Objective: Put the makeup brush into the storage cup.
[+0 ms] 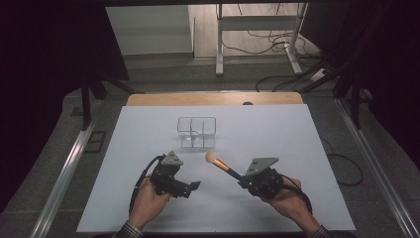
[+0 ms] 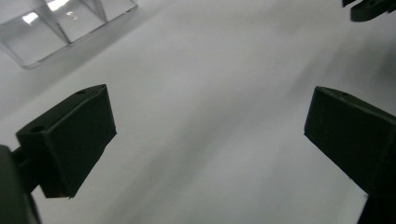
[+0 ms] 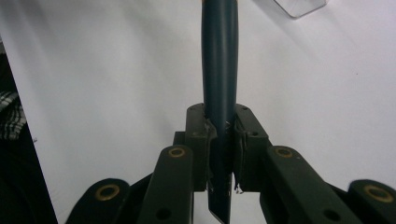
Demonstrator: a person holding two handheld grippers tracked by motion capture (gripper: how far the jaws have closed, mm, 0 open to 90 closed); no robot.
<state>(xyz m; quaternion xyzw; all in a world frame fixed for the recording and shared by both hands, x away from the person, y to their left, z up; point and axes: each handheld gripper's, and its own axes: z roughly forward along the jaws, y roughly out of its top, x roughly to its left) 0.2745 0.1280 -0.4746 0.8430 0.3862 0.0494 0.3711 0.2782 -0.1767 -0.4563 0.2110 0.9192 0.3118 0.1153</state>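
Presently: makeup brush (image 1: 224, 166), lower centre of the high view, clamped by the right gripper (image 1: 246, 177) at its dark handle. Likely light and stiff; soft bristles, so hold the handle. Long axis runs upper-left, tip toward the clear organizer (image 1: 197, 132). Left gripper (image 1: 190, 187) gapes empty.

At centre frame a clear, glossy plastic organizer (image 1: 197, 132) sits on a matt white sheet (image 1: 148, 198). The brush (image 1: 224, 166) has a smooth dark handle with soft-looking bristles; bare wood table edge (image 1: 213, 98) above.
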